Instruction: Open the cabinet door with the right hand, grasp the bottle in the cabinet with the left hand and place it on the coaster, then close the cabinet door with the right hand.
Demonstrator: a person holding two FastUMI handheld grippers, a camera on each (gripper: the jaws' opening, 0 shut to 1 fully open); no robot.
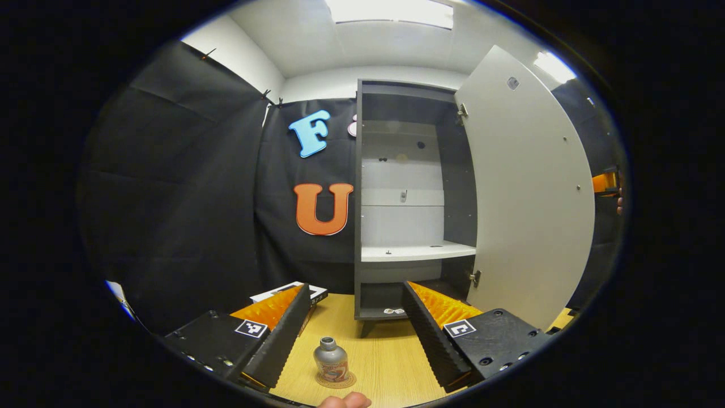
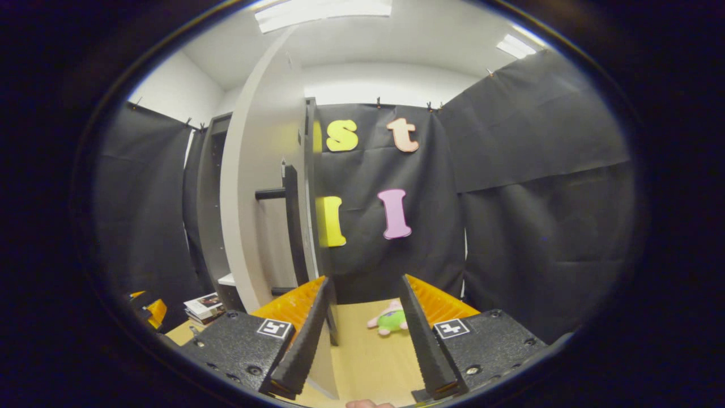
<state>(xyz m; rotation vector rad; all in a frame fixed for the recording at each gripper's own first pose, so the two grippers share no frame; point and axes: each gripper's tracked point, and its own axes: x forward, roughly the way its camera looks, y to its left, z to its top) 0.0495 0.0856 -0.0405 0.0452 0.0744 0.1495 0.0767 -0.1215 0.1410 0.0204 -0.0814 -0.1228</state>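
Observation:
A small grey bottle [image 1: 331,358] stands upright on a round coaster [image 1: 342,383] on the wooden table [image 1: 391,362]. My left gripper [image 1: 356,286] hangs open over it, a finger on either side and neither touching it. Behind stands the dark cabinet [image 1: 358,198], its white door [image 1: 529,192] swung wide to the right and its white shelf [image 1: 416,252] bare. In the right gripper view the door [image 2: 255,215] stands edge-on at the left. Its black bar handle [image 2: 291,221] runs down just inside the left finger of my open right gripper [image 2: 364,280].
A flat white box [image 1: 283,292] lies on the table behind my left finger. A green and pink plush toy [image 2: 391,320] lies on the table ahead of the right gripper. A stack of booklets [image 2: 204,306] sits at the left by the cabinet. Black cloth walls close in the booth.

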